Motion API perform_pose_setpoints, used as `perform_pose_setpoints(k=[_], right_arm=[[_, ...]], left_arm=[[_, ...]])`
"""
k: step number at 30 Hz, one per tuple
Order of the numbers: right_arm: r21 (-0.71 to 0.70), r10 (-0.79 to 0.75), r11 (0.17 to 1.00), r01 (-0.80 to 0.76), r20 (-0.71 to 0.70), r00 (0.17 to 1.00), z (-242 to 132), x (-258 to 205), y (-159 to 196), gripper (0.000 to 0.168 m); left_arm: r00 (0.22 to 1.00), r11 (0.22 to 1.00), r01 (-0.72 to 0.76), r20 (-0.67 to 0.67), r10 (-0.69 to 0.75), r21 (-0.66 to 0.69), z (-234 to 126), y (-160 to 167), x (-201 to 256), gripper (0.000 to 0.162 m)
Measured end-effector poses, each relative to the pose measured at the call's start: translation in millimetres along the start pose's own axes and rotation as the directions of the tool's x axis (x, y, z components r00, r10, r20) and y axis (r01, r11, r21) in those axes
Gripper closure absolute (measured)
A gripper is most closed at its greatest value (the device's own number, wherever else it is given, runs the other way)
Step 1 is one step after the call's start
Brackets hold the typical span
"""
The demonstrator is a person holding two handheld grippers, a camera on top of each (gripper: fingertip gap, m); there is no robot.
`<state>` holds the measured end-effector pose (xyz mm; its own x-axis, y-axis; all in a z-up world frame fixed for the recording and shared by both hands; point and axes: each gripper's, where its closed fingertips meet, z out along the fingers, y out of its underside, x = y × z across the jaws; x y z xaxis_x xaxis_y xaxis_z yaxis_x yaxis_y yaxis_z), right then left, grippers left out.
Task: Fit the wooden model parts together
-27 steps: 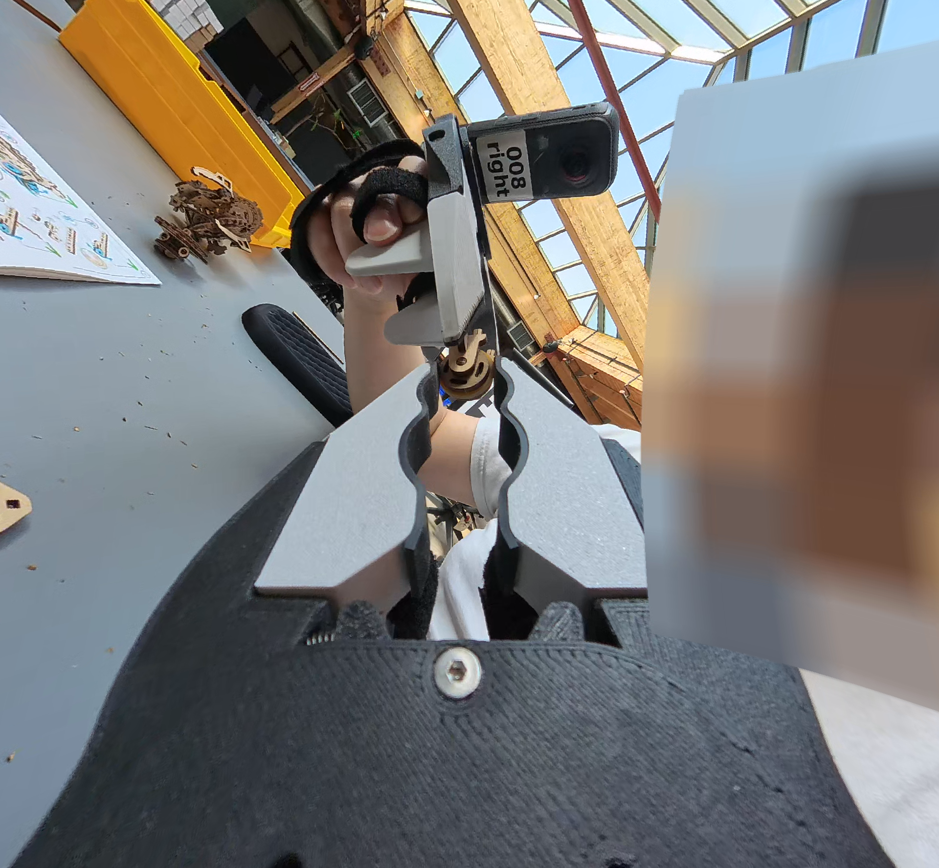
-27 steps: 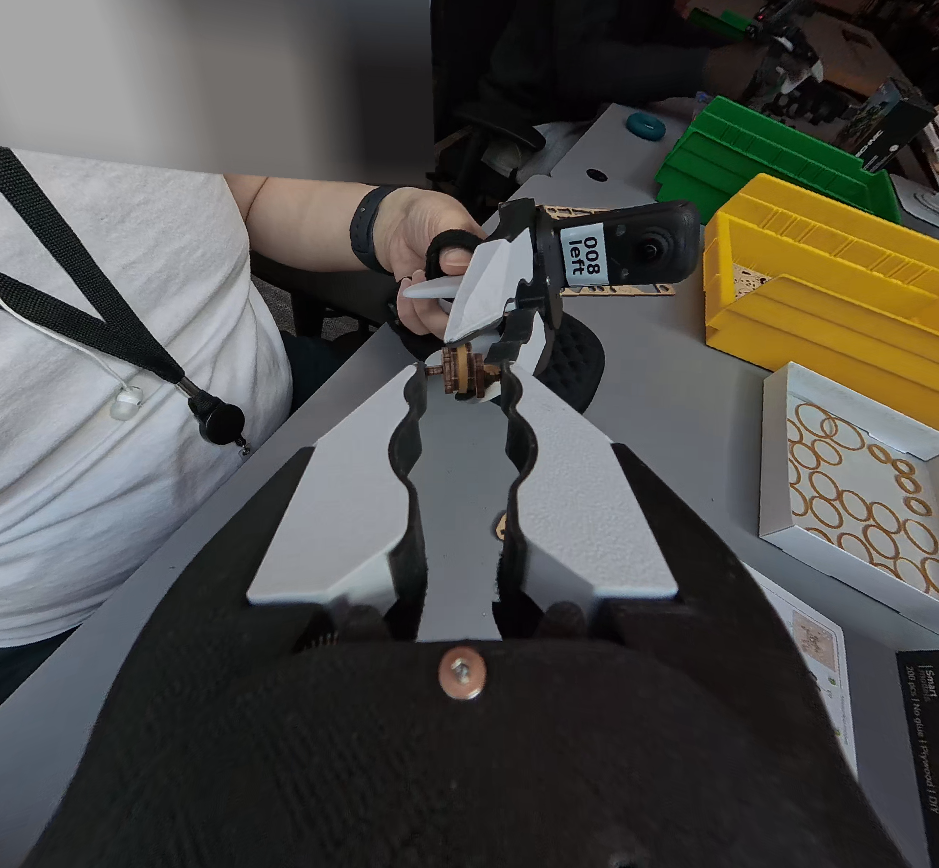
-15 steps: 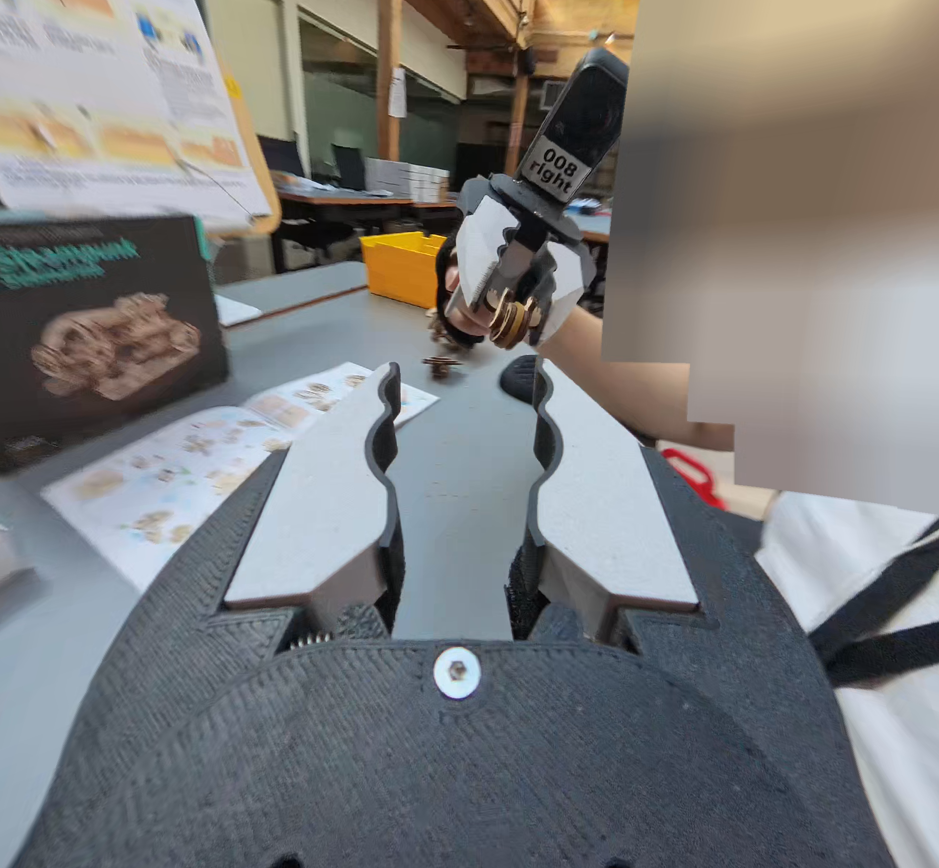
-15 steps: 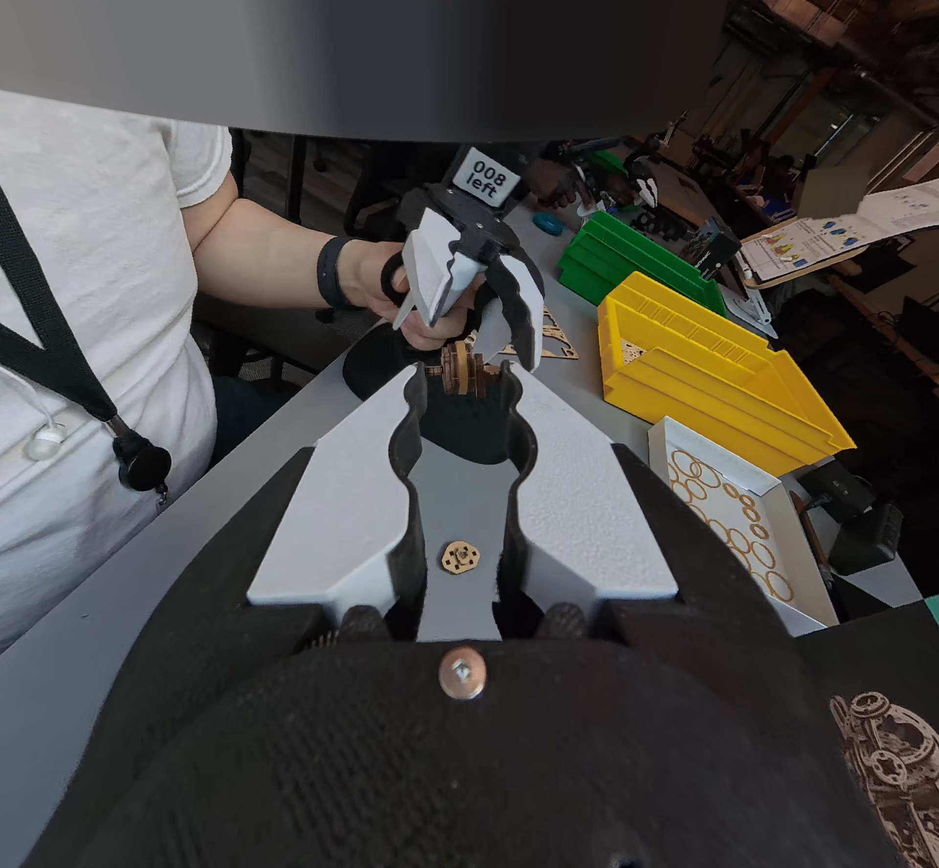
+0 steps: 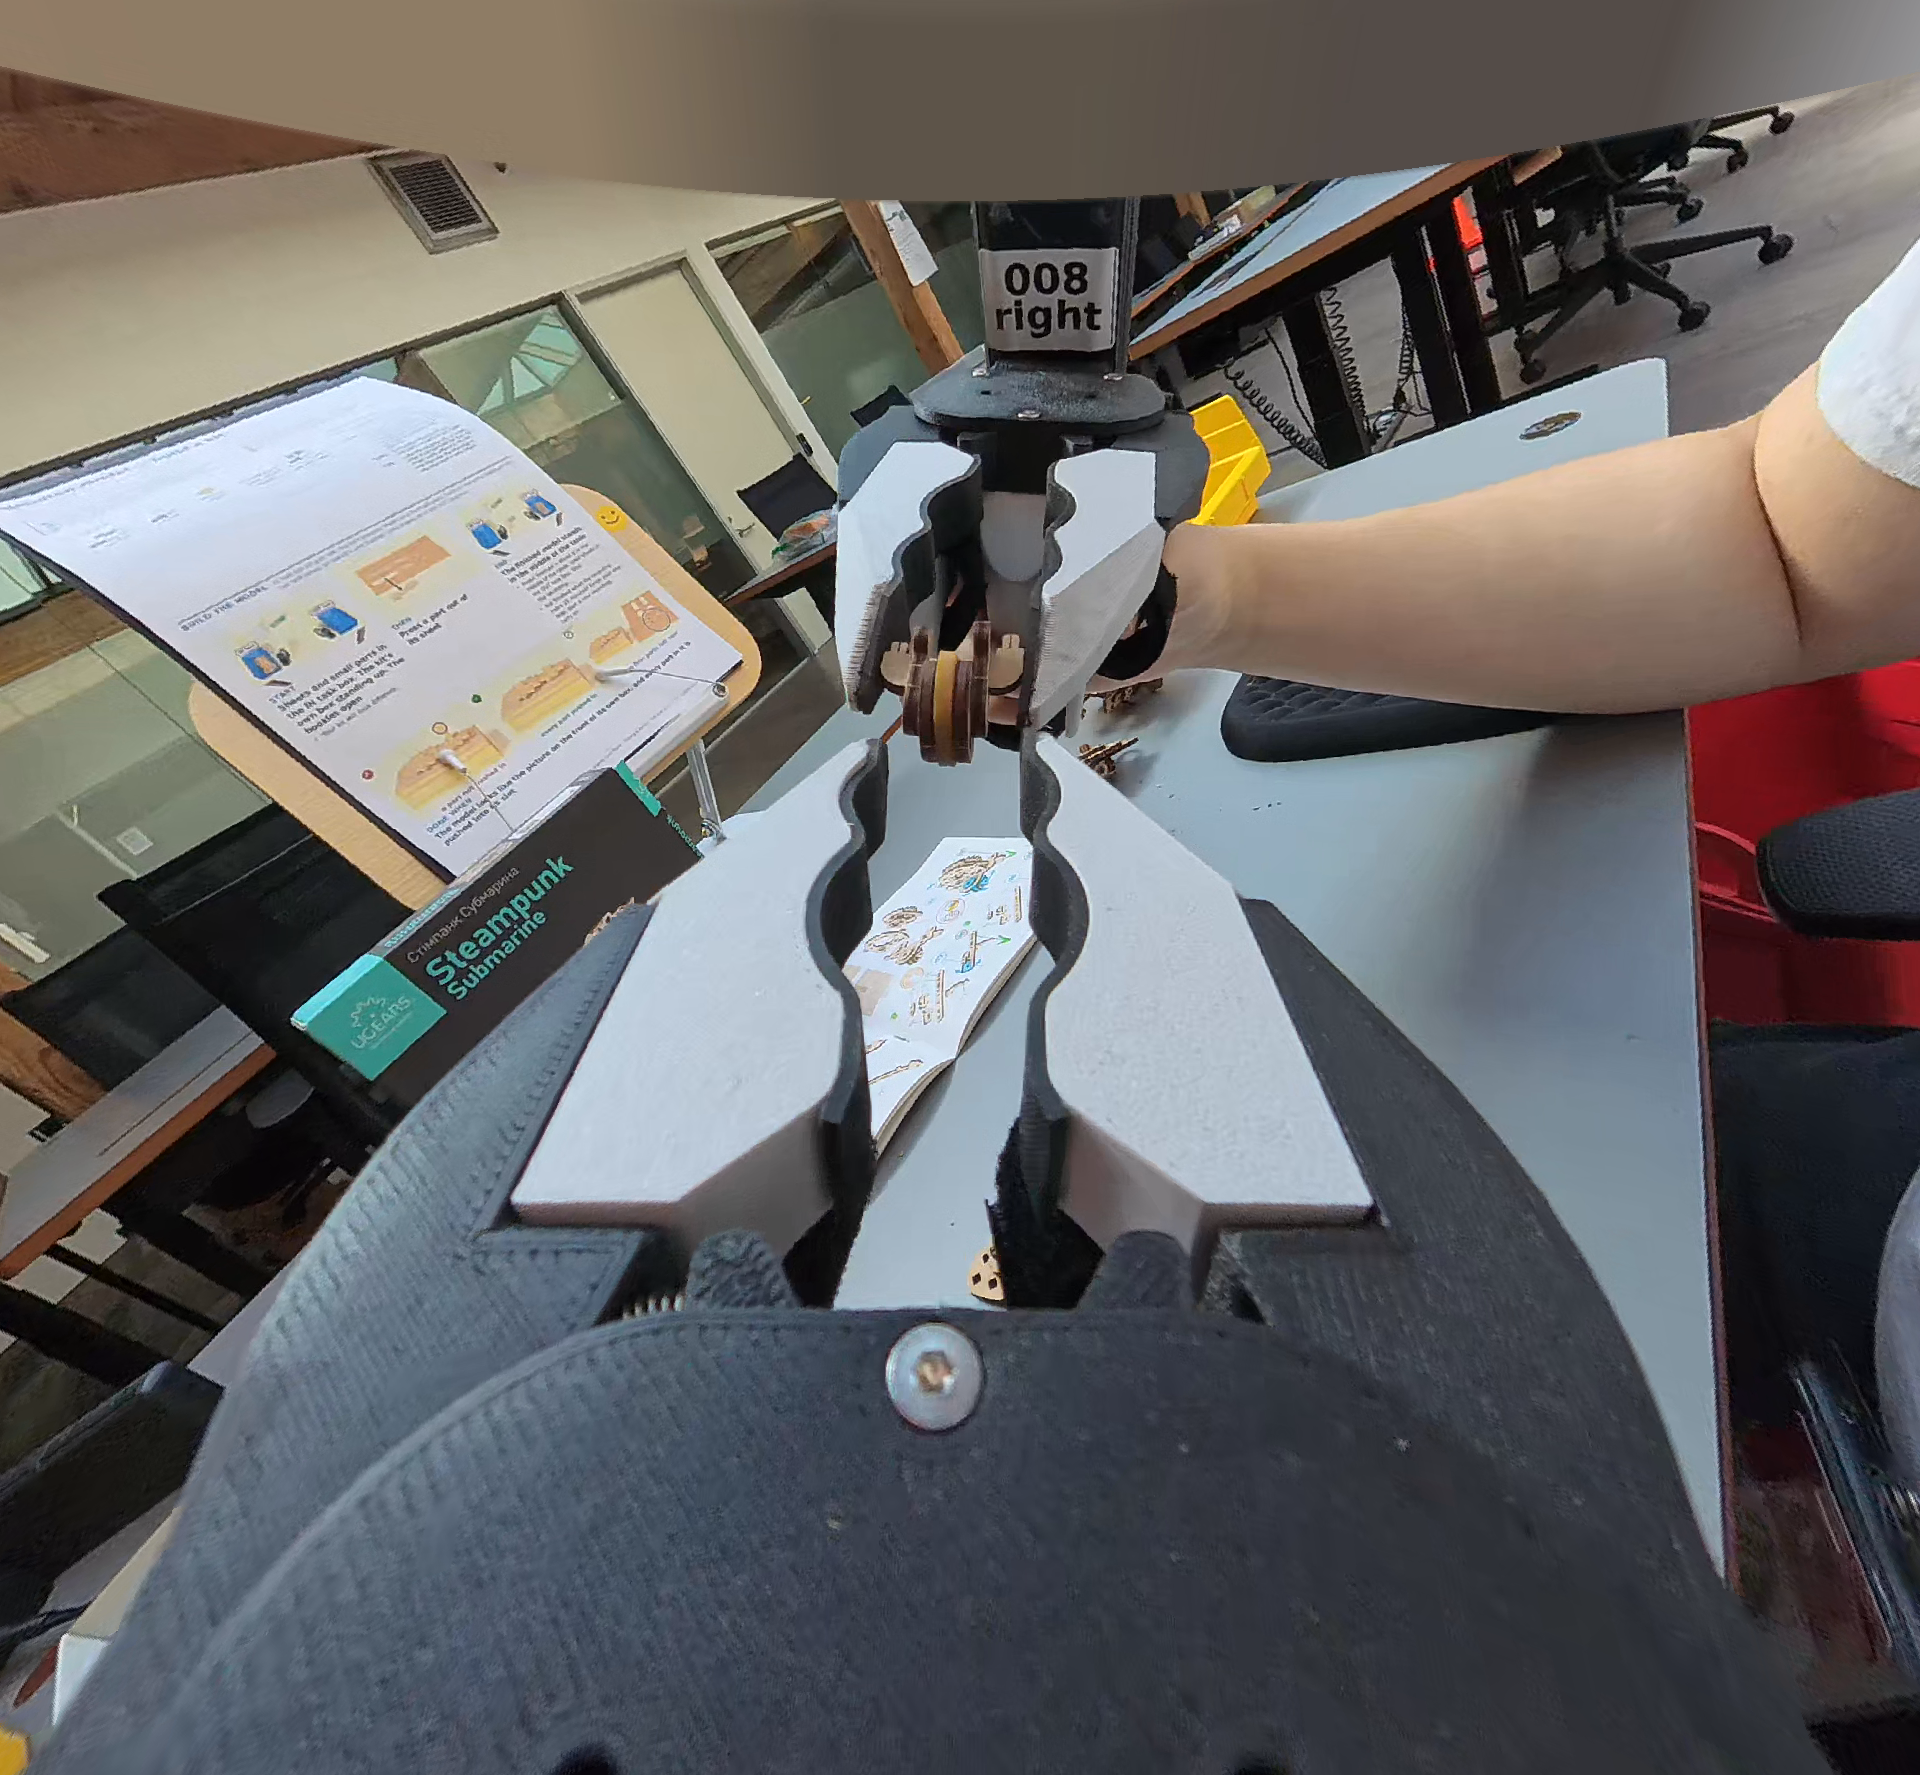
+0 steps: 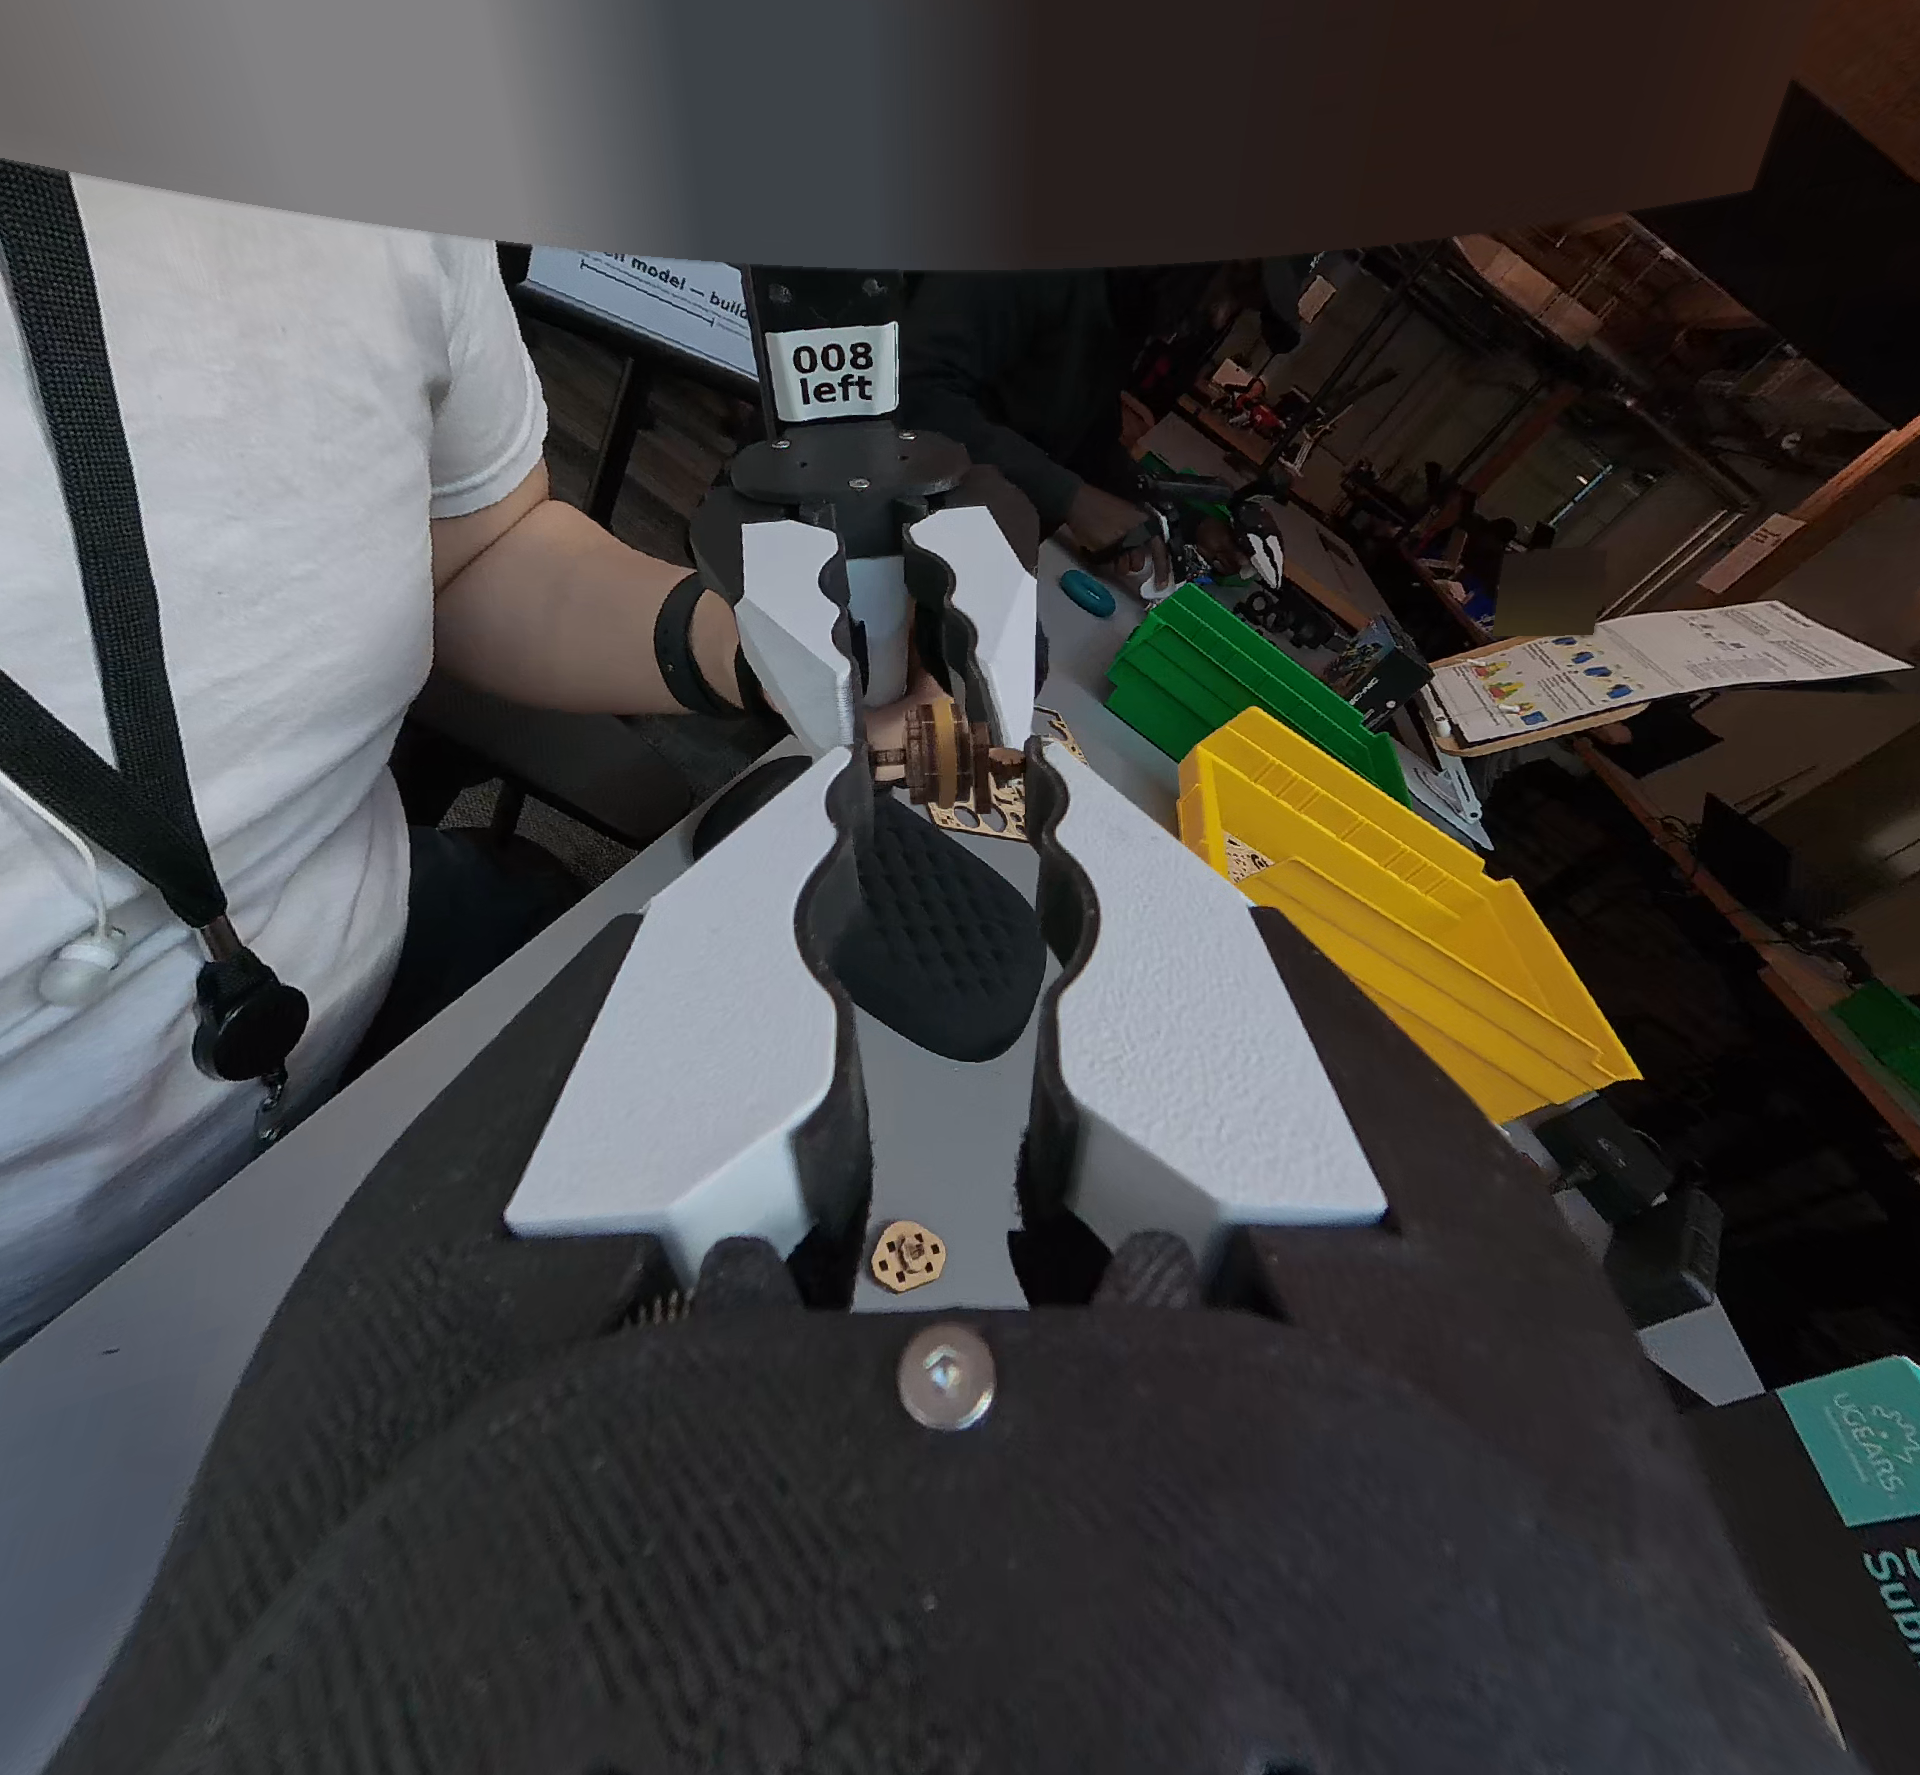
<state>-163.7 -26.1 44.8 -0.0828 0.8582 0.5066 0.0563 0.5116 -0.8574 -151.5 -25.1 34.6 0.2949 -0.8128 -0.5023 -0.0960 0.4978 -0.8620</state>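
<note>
A small wooden assembly [image 5: 943, 686], an axle carrying several discs, hangs in the air between the two grippers, which face each other. My right gripper [image 6: 943, 767] is shut on it across the axle ends; it also shows in the left wrist view [image 5: 948, 702]. The assembly shows in the right wrist view [image 6: 940, 751] at the right gripper's tips. My left gripper [image 5: 956, 754] is open, its tips just under the discs, and I see no grip on them. A loose small wooden disc [image 6: 909, 1256] lies on the grey table [image 5: 1403, 894] below.
An open booklet [image 5: 935, 946], a black box [image 5: 499, 946] and an instruction sheet on a stand [image 5: 416, 603] are at the left. A black wrist pad [image 6: 935, 936], a yellow bin [image 6: 1382, 904], a green bin [image 6: 1236, 676] and loose wooden parts [image 5: 1112, 749] lie around. My left and right fingertips are right by each other.
My left gripper has let go of the assembly and opened. Both grippers swung round and now face each other level above the table. The right gripper kept the assembly.
</note>
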Motion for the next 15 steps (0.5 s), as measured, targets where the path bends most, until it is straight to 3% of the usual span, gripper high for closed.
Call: perform_pose_setpoints(k=[15], right_arm=[[0.031, 0.039, 0.999, -0.041, 0.047, 0.998, 1.1, -6.1, -1.6, 0.14]], left_arm=[[0.996, 0.996, -0.087, -0.015, 0.087, 0.003, 0.0, -4.0, 5.1, 0.148]])
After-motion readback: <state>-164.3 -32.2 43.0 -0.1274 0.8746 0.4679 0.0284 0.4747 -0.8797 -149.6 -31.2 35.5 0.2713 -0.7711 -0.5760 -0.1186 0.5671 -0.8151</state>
